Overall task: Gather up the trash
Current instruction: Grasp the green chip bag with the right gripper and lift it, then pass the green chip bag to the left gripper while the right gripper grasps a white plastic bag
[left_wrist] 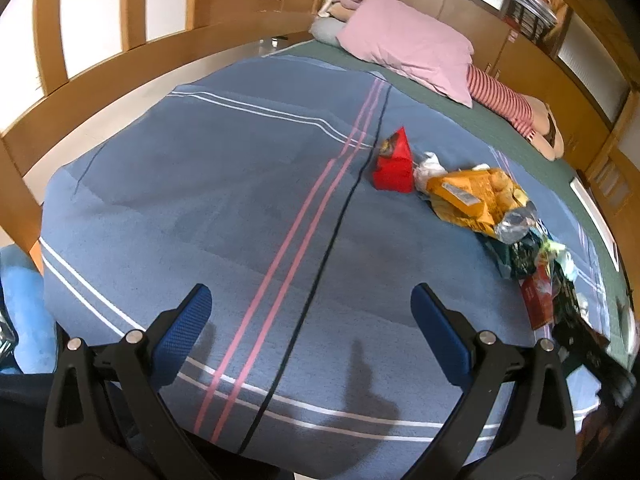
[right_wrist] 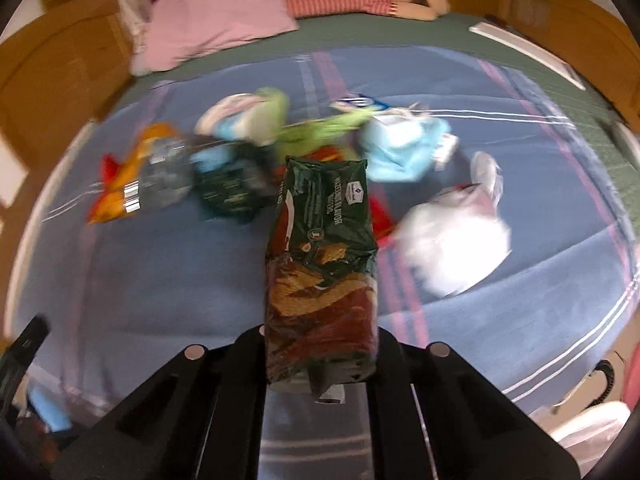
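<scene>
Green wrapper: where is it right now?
Centre of the right wrist view: the green wrapper is clamped in the right tool, above the blanket, before the trash pile.

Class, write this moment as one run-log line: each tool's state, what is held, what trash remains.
left tool: open, empty | right tool: shut on dark green snack bag | remaining on blue blanket: orange chip bag, red wrapper

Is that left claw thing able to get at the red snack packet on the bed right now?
Probably yes. The left gripper has its jaws wide open and empty, and only bare blue blanket lies between it and the red packet. Nothing blocks the way, though it would have to move forward.
</scene>
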